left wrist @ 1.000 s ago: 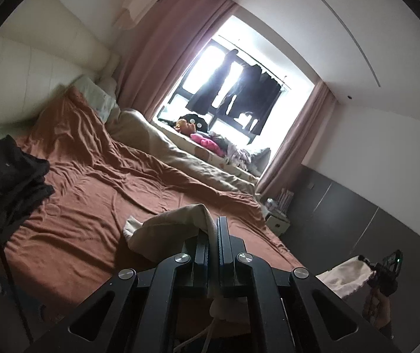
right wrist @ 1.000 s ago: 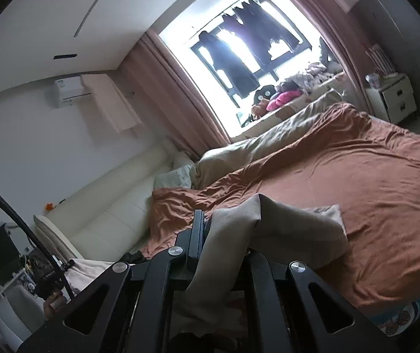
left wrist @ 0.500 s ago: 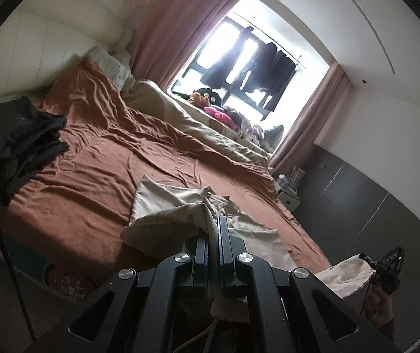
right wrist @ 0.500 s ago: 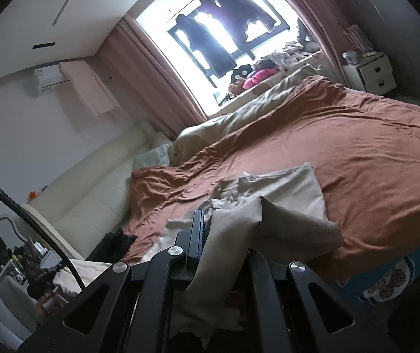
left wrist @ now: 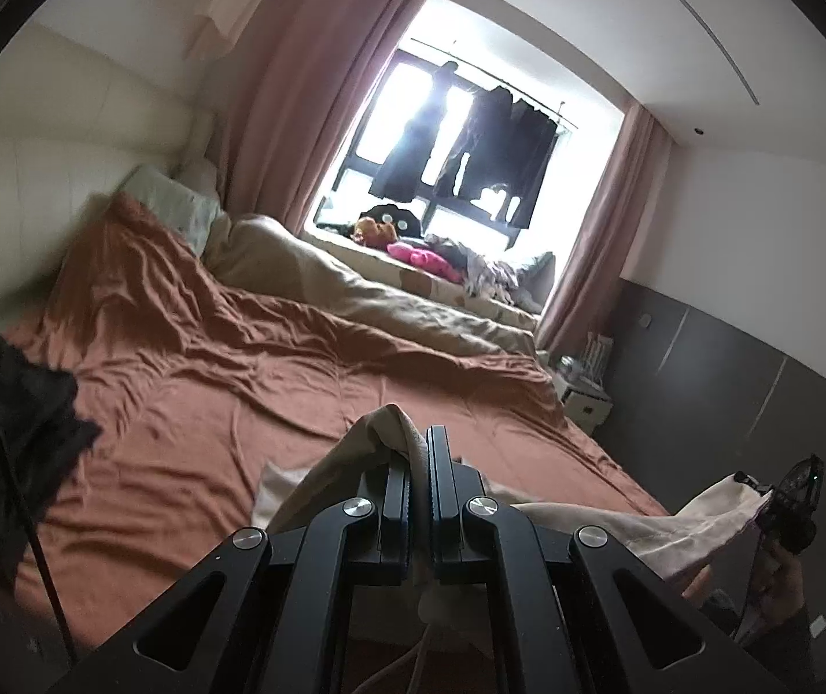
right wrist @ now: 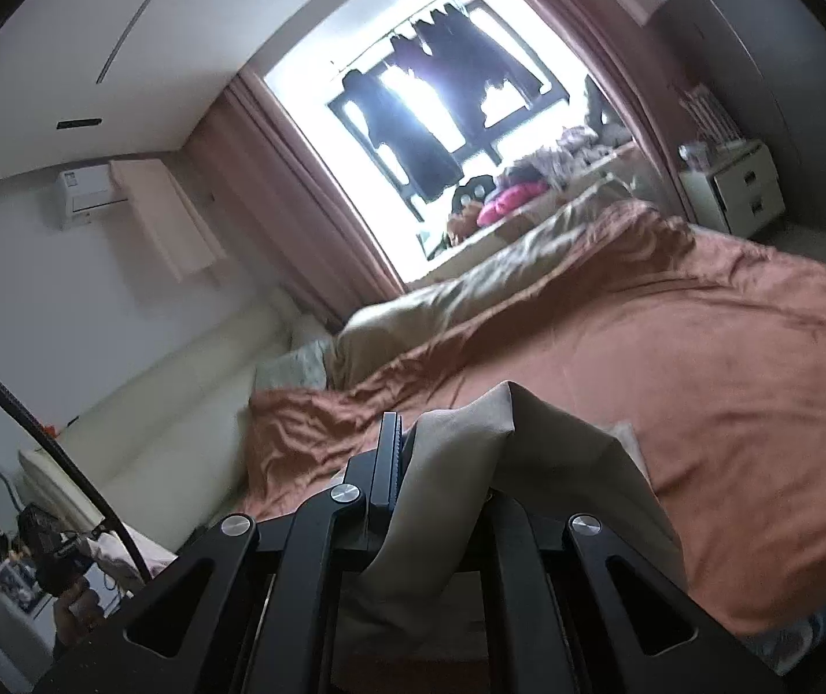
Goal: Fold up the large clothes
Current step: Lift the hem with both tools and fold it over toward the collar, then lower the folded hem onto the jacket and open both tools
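Observation:
A large beige garment (left wrist: 355, 439) hangs between my two grippers above the near edge of the bed (left wrist: 210, 405). My left gripper (left wrist: 420, 462) is shut on one end of it; the cloth bunches over the left finger. My right gripper (right wrist: 413, 457) is shut on the other end (right wrist: 528, 451), which drapes over and hides its right finger. In the left wrist view the right gripper (left wrist: 789, 497) shows at far right with the cloth (left wrist: 714, 515) stretched toward it. In the right wrist view the left gripper (right wrist: 54, 549) shows at lower left.
The bed has a rust-brown cover (right wrist: 702, 376) and a beige duvet (left wrist: 384, 301) along the window side. Dark clothes (left wrist: 14, 434) lie on the bed's left. A white nightstand (right wrist: 731, 191) stands by the dark wall. Clothes hang in the window (left wrist: 471, 133).
Both grippers have lifted and tilted up, raising the garment off the bed cover; half a second ago much of it lay spread on the bed. Both stay shut on it.

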Demonstrator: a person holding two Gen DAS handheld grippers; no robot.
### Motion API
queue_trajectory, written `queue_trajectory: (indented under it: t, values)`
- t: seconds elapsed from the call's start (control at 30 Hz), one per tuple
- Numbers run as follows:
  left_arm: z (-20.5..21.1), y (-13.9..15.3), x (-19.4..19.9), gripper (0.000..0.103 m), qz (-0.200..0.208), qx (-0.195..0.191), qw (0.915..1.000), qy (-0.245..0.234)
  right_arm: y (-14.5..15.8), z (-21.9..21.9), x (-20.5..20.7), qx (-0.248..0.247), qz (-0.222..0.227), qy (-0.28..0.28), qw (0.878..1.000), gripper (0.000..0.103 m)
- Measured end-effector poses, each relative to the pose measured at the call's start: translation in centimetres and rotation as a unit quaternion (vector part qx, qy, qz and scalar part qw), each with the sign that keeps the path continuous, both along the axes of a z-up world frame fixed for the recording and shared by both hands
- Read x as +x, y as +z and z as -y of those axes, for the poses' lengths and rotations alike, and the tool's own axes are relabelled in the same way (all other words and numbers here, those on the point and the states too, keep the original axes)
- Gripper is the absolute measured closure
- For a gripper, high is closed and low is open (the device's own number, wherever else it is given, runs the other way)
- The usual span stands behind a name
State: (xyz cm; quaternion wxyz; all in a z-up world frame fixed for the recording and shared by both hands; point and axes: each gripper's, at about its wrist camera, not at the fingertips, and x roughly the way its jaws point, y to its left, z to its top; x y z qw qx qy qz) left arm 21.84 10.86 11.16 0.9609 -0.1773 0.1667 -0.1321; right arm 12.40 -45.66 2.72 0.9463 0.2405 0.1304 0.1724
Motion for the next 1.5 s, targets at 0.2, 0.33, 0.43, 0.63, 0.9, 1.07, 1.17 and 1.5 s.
queue_trajectory:
  t: [0.2,0.33,0.43,0.63,0.9,1.07,1.17,1.5]
  values:
    - [-0.6,0.6,5.6,0.098,-0.005,-0.004,0.9999,0.010,1.4,-1.6,5.0,-0.009,0.000,-0.005,1.000,0.100]
    - [-0.9,-0.3,9.7,0.098,-0.023,-0.003,0.9997,0.012,0.6,-1.9,8.5,-0.015,-0.015,-0.009,1.000,0.100]
    - [-0.7,-1.3,12.6,0.098,-0.039,0.000,0.9992,0.012,0.2,-2.3,10.2,-0.021,-0.032,-0.016,0.999,0.100]
    - [0.0,-5.6,18.4,0.098,-0.080,0.015,0.9966,0.013,-0.6,-2.8,13.8,-0.022,-0.072,-0.029,0.997,0.100]
    - [-0.3,-12.8,24.3,0.098,-0.154,0.010,0.9879,0.010,-2.9,-4.3,18.1,-0.038,-0.153,-0.055,0.986,0.100]
    - [-0.3,-16.5,26.5,0.098,-0.193,0.012,0.9811,0.013,-3.5,-5.8,20.2,-0.042,-0.191,-0.074,0.978,0.100]
    - [0.0,-18.2,27.9,0.098,-0.220,0.022,0.9750,0.018,-3.4,-6.7,21.1,-0.040,-0.208,-0.072,0.975,0.100]
    - [0.1,-18.2,29.3,0.079,-0.243,0.012,0.9697,0.024,-1.0,-8.2,22.1,-0.047,-0.229,-0.081,0.969,0.080]
